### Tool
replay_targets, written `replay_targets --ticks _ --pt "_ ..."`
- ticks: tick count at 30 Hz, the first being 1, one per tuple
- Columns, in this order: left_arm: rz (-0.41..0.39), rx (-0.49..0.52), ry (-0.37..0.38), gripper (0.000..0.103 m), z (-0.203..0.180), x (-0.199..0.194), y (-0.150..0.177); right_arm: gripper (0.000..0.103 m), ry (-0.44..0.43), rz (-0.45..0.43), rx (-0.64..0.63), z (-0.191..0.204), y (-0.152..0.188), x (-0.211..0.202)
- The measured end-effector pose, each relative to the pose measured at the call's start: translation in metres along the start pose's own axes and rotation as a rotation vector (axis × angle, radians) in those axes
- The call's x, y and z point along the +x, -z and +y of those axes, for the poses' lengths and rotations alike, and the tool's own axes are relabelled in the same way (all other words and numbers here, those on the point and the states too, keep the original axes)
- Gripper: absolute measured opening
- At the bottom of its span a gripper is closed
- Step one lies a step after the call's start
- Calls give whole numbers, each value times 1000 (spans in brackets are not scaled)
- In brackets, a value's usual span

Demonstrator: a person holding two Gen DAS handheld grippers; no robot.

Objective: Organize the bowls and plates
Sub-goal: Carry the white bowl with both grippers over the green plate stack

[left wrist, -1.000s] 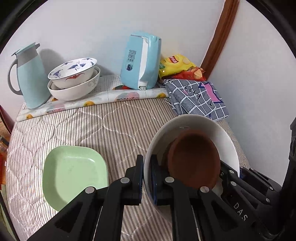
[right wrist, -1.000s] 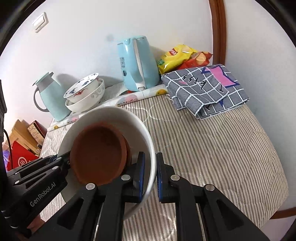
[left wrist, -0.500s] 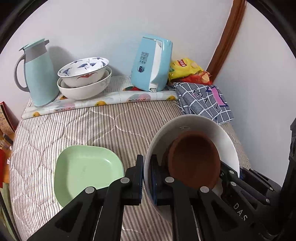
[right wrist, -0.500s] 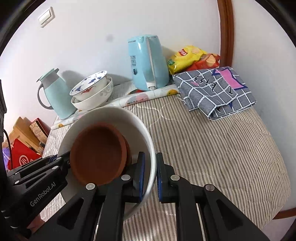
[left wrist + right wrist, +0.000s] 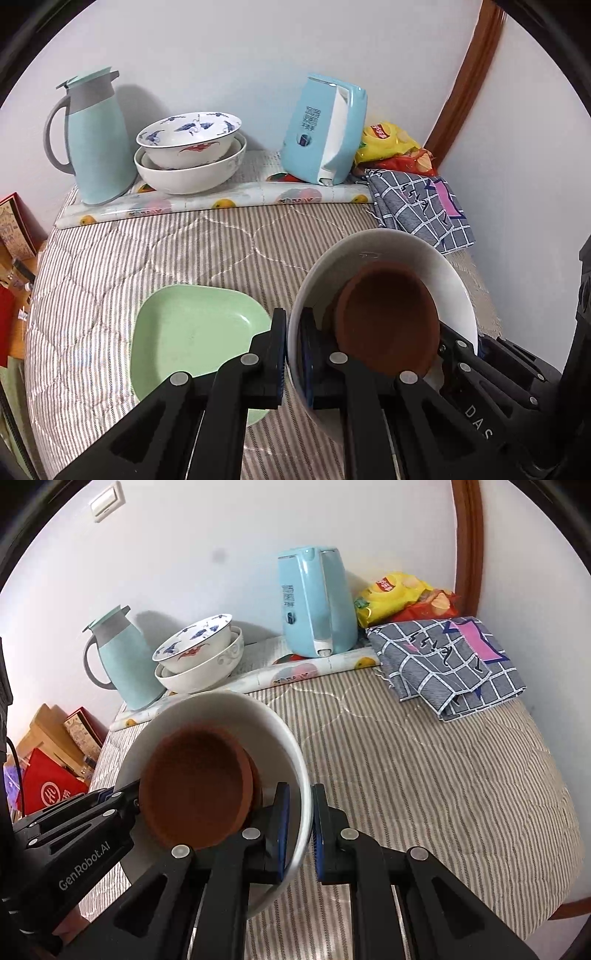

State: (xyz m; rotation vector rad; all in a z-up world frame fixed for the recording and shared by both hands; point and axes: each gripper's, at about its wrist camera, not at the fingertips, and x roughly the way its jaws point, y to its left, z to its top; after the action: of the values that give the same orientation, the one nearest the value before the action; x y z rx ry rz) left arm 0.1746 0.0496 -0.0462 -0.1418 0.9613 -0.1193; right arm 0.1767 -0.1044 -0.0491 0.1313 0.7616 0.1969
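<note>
White bowl (image 5: 384,254): round, smooth and glossy, with a thin rim; held tilted above the right part of the tabletop, clamped on two opposite sides of its rim.
Brown dish (image 5: 388,321): round, shallow, matt reddish-brown; lies inside the white bowl, leaning against its wall.
Left gripper (image 5: 293,354): black, angular, with blue pads; fingers pinch the near-left rim of the white bowl, one inside and one outside the wall.
Right gripper (image 5: 298,821): same build; fingers pinch the opposite side of the rim in the same way.
Green plate (image 5: 192,332): pale green, squarish with rounded corners, smooth; lies flat near the front edge of the tabletop, just left of the white bowl.
Stacked bowls (image 5: 190,155): two glazed bowls, the upper with blue and red figures, nested at the back edge.
Tabletop (image 5: 443,775): covered by a striped, quilted cloth.
Jug (image 5: 94,136): pale blue, tapered, grey handle; back left corner.
Kettle (image 5: 316,602): pale blue, smooth plastic; back edge.
Checked cloth (image 5: 447,661): grey, folded; back right corner.
</note>
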Motion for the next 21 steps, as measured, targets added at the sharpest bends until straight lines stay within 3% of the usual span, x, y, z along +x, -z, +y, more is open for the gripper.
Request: replay_targets --ticks 21 --pt "-7 -52 -37 8 40 -5 2 11 -38 20 -45 37 3 14"
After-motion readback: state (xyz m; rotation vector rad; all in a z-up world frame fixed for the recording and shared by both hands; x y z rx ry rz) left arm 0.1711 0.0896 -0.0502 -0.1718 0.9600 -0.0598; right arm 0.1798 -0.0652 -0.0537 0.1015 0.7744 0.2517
